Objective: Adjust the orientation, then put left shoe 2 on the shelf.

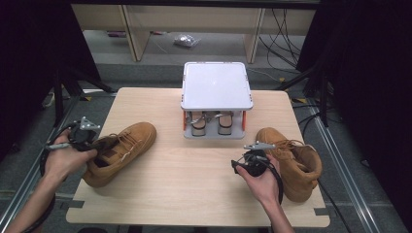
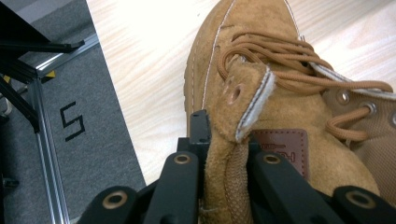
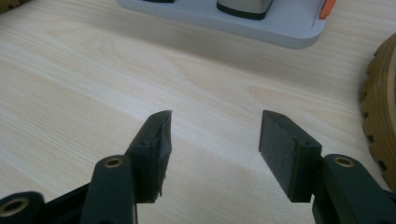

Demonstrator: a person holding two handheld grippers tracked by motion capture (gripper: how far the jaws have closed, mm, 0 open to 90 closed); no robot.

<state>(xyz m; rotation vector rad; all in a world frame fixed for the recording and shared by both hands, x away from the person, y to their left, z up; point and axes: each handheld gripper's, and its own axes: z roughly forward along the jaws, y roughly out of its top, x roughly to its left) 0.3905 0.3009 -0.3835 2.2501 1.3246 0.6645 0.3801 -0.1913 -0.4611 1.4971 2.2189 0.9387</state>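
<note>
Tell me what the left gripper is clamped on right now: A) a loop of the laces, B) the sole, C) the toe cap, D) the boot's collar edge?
D: in the left gripper view the left gripper has both black jaws pinching the folded suede collar of the left boot, with the laces lying farther up, clear of them.

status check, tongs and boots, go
Left tongs shut on left boot collar. Right tongs open over bare table, right boot beside them. Nothing in the way.
</note>
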